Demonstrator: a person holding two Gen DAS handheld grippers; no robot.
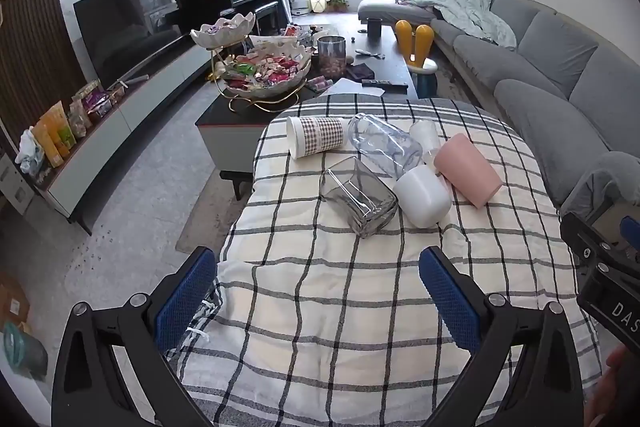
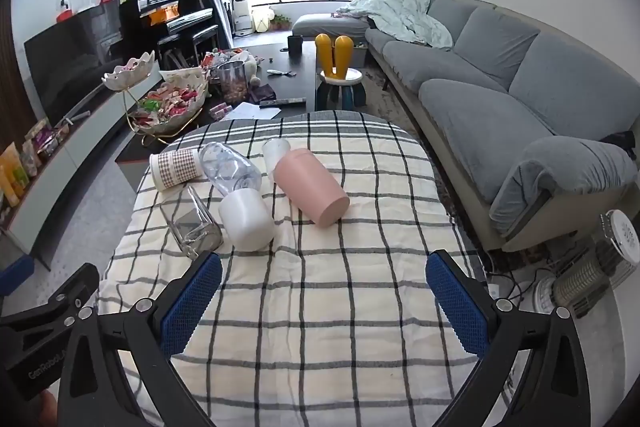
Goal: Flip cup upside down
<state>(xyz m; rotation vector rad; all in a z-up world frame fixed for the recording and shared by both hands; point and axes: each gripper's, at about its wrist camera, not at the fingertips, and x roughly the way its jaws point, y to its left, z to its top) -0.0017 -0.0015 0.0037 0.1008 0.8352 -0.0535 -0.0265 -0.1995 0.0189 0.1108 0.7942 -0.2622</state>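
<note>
Several cups lie on their sides on the checked cloth (image 1: 320, 287) at the far half of the table: a pink cup (image 1: 468, 171) (image 2: 312, 191), a white cup (image 1: 422, 197) (image 2: 246, 223), a square clear glass (image 1: 360, 197) (image 2: 192, 225), a clear round bottle-like cup (image 1: 384, 145) (image 2: 230, 169), a houndstooth-patterned cup (image 1: 316, 137) (image 2: 176, 169) and a small frosted cup (image 1: 426, 135) (image 2: 275, 151), which seems upright. My left gripper (image 1: 318, 291) is open and empty, short of the cups. My right gripper (image 2: 324, 297) is open and empty, also short of them.
A dark coffee table (image 1: 384, 67) with snack bowls (image 1: 272, 75) stands beyond the table. A grey sofa (image 2: 500, 99) runs along the right. A TV stand (image 1: 120, 131) is on the left. A heater (image 2: 588, 275) sits on the floor at right.
</note>
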